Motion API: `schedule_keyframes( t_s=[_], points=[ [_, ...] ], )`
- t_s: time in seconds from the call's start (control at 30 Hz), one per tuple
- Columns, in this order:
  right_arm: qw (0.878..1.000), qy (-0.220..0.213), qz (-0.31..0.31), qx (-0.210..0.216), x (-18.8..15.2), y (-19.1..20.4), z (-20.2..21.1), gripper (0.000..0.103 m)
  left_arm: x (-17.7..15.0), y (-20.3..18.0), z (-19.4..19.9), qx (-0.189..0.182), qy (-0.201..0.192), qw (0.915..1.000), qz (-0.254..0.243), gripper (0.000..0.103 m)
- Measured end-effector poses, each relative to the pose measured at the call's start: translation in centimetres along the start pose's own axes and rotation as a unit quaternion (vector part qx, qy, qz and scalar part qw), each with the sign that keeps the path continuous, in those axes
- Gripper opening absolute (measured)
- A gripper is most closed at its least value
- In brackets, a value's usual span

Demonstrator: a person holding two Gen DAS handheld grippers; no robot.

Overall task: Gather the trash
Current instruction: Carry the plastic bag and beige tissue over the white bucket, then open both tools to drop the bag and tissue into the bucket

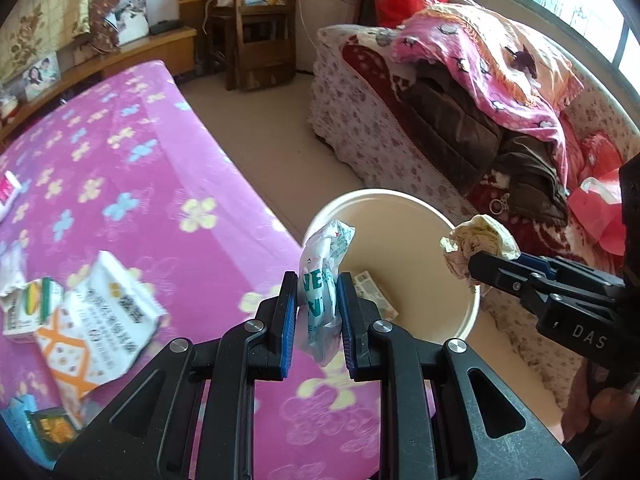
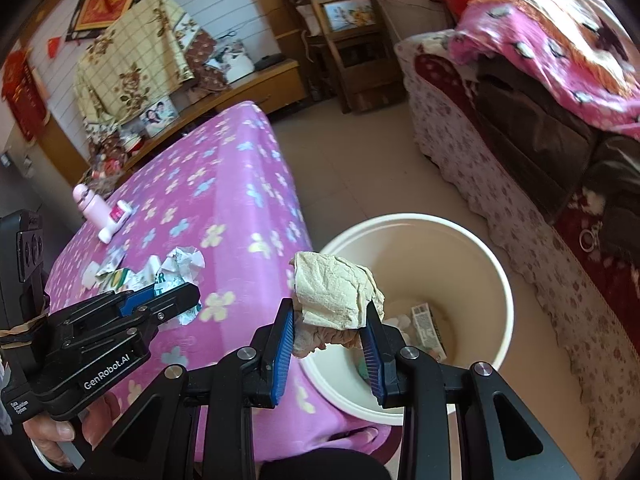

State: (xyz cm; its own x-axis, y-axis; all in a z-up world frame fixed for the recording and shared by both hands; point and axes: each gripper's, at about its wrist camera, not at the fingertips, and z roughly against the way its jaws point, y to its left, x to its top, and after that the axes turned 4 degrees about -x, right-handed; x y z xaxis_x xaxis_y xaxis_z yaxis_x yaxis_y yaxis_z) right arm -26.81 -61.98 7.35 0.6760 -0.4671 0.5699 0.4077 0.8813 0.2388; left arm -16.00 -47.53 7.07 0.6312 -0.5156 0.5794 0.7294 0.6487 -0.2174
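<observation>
**A:** So what did the left wrist view catch that the right one didn't? I only skimmed.

**B:** Left view had the nearer end of the worktop [image 1: 168,184] under its pink flowered cover, with a white-and-orange packet [image 1: 100,320], a small green-and-yellow carton [image 1: 28,312] and a blue box [image 1: 36,436] right at the corner. The right view showed the far end instead: a pink bottle [image 2: 86,200] and a pink-and-white tube [image 2: 116,222] lying beside it, plus the crumpled wrappers [image 2: 182,264] in the middle.

**A:** Anything blocking?

**B:** Not really. The cream bin [image 2: 500,280] sat on the floor, tight against the worktop edge, with the flower-covered sofa [image 1: 368,140] and its pink blanket [image 1: 492,60] across the gap. A carton [image 2: 430,330] already lay in the bottom of the bin.

**A:** And the grippers?

**B:** Both were clamped on trash. The left gripper [image 1: 318,312] had pinched a plastic wrapper [image 1: 324,280] with green print, standing upright between the blue pads, hanging over the near rim where worktop meets bin. The right gripper [image 2: 330,334] had closed on a crumpled tissue wad [image 2: 336,288], held above the bin's mouth on the worktop side. From the left view, that wad hung over the bin's far-right rim.
</observation>
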Motion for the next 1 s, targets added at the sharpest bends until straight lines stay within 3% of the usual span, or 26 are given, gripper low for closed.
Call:
schedule_keyframes(
  t_s=[0.37, 0.57, 0.73, 0.8, 1.0],
  points=[
    [0.999, 0.022, -0.037, -0.020, -0.8, -3.6, -1.7, 0.031, 0.1, -1.9, -3.1, -0.037, 0.023, 0.9990, 0.005, 0.017],
    [0.998, 0.032, -0.047, -0.042, -1.1, -4.5, -2.4, 0.041, 0.1, -2.4, -3.5, -0.053, 0.024, 0.9983, 0.009, 0.019],
    [0.996, 0.033, -0.063, -0.049, -1.2, -5.3, -2.6, 0.047, 0.0, -2.4, -3.6, -0.057, 0.025, 0.9980, 0.013, 0.029],
    [0.996, 0.033, -0.066, -0.049, -1.2, -5.4, -2.6, 0.048, -0.1, -2.2, -3.6, -0.067, 0.024, 0.9972, 0.022, 0.039],
    [0.996, 0.033, -0.073, -0.046, -1.0, -5.3, -2.3, 0.051, -0.2, -1.8, -3.3, -0.072, 0.023, 0.9967, 0.029, 0.042]
  ],
)
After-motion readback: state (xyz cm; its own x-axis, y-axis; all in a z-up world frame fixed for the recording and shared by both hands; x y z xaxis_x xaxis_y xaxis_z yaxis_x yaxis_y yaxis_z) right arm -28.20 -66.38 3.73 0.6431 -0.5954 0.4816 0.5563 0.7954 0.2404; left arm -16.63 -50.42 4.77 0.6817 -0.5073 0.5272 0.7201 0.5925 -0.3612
